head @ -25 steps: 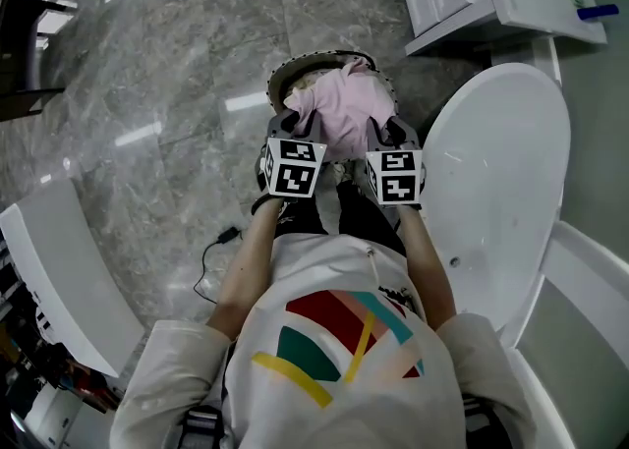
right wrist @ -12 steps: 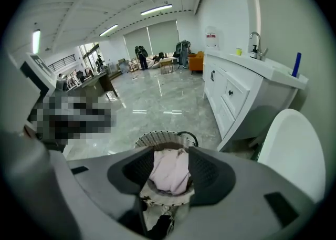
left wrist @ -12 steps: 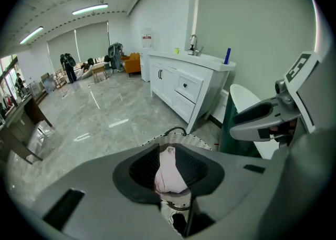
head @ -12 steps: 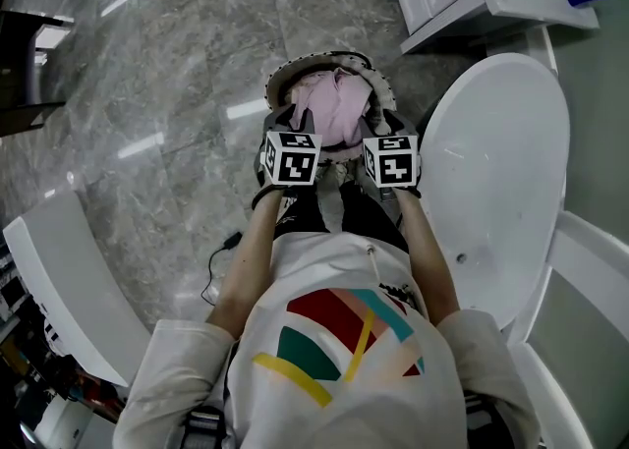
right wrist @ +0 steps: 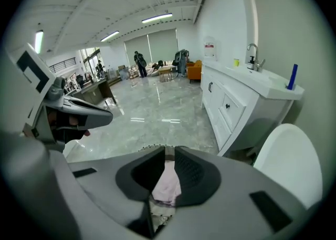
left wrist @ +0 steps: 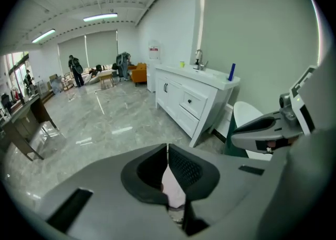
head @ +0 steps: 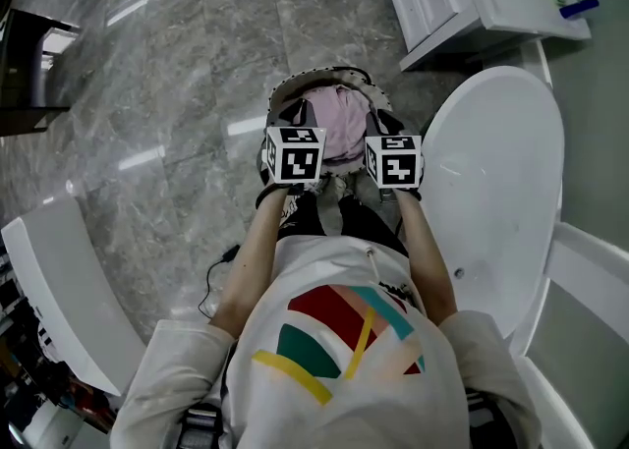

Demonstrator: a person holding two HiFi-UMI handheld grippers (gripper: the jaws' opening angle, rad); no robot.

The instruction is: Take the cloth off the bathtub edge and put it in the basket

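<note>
Left gripper (left wrist: 167,154) is clenched tight, tips meeting, with the pink cloth (head: 336,121) showing in the gap behind them. Cloth's bundled in the basket (head: 324,73) on the floor, clear of the tub (head: 501,192). Right gripper (right wrist: 169,155) is closing with cloth between its jaws. My take: this is the tuck-in bit, so push any loose fold below the rim, then let go fully and lift straight up so nothing drags out. Writing? Nothing readable, just square markers on the cubes (head: 297,154).
</note>
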